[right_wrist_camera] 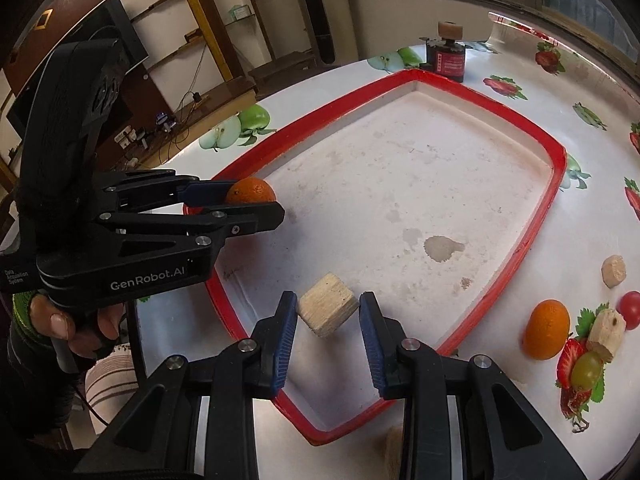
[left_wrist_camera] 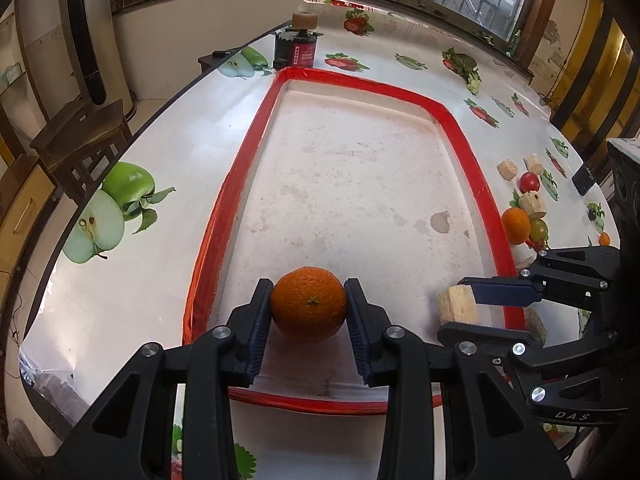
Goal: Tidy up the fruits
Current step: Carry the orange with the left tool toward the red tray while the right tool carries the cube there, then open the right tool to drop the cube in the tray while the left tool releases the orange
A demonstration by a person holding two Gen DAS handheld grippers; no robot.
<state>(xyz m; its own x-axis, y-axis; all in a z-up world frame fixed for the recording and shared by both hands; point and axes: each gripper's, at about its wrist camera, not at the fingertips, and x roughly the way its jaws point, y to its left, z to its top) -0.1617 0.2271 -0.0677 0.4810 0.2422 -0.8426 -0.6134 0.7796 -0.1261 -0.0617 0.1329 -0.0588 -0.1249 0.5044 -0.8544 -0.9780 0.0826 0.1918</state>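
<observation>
My left gripper [left_wrist_camera: 309, 304] is shut on an orange [left_wrist_camera: 309, 303] just above the near end of the red-rimmed white tray [left_wrist_camera: 460, 136]. From the right wrist view the same orange [right_wrist_camera: 251, 191] sits between the left gripper [right_wrist_camera: 256, 200] jaws over the tray's left rim. My right gripper [right_wrist_camera: 328, 310] is shut on a pale wooden block [right_wrist_camera: 328, 305] over the tray's [right_wrist_camera: 536, 216] near part. In the left wrist view that block [left_wrist_camera: 455, 303] shows at the right gripper [left_wrist_camera: 460, 304]. A second orange [right_wrist_camera: 547, 329] lies on the table right of the tray.
Right of the tray lie wooden blocks [right_wrist_camera: 614, 271], a red cherry tomato [right_wrist_camera: 631, 305] and a green grape [right_wrist_camera: 586, 369]. A dark jar [left_wrist_camera: 295, 49] with a wooden piece on top stands beyond the tray's far end. The fruit-print tablecloth [left_wrist_camera: 132, 292] covers the table; a wooden chair [left_wrist_camera: 80, 140] stands left.
</observation>
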